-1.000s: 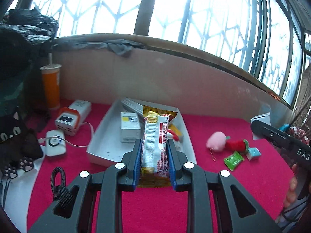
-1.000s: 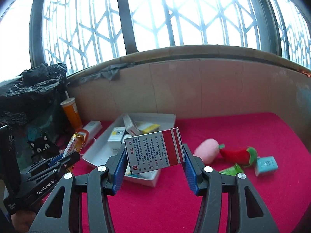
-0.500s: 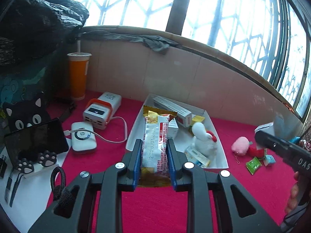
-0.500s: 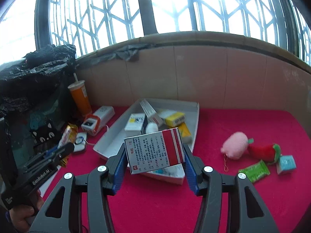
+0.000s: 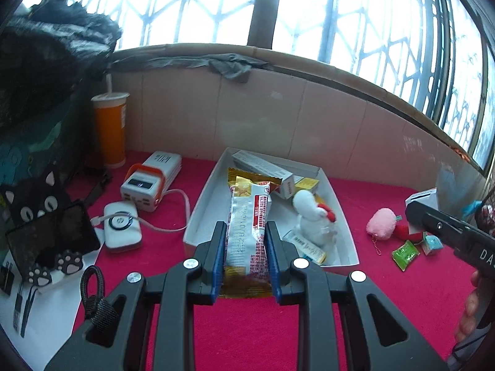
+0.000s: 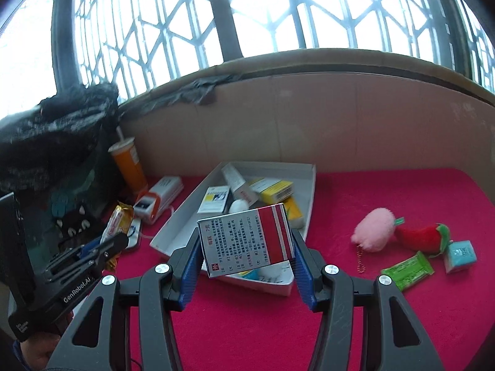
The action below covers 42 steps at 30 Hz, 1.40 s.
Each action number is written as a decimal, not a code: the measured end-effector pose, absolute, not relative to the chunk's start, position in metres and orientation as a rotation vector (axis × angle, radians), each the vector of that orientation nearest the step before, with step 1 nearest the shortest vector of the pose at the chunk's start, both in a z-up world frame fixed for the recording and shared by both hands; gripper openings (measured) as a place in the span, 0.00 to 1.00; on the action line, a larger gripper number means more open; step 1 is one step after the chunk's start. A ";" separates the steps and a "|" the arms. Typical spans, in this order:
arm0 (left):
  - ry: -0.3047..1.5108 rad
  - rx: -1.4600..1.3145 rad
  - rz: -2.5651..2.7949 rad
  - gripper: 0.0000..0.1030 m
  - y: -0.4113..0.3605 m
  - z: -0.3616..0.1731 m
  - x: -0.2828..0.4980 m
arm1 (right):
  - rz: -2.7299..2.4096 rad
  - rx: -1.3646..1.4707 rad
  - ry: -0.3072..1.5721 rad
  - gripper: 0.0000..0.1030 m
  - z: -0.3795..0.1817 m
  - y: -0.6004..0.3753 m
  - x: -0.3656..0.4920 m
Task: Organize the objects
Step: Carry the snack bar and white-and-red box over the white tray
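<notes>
Both grippers are mid-carry towards the white tray. The left gripper is clenched on a snack packet, held lengthwise above the red cloth at the tray's near edge. The right gripper grasps a red-and-white medicine box, tilted, in front of the tray. Next, each load likely needs carrying over a free spot in the tray before letting go. Compared with a second ago, both views sit farther back from the tray, grips unchanged
</notes>
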State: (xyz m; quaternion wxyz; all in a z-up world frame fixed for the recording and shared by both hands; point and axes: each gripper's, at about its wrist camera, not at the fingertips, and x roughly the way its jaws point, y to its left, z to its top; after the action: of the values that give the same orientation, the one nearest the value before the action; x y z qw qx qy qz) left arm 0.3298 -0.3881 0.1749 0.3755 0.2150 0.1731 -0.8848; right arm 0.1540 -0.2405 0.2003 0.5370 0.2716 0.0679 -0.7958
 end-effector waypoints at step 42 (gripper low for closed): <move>0.364 0.659 -2.291 0.23 -0.393 0.169 0.264 | -1.947 0.698 0.119 0.56 0.198 -0.237 0.092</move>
State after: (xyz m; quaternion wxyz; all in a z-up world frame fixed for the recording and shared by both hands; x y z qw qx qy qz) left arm 0.2637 -0.3934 0.1695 0.3571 0.2553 0.1410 -0.8874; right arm 0.0924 -0.2369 0.1978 0.5096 0.2899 0.0494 -0.8086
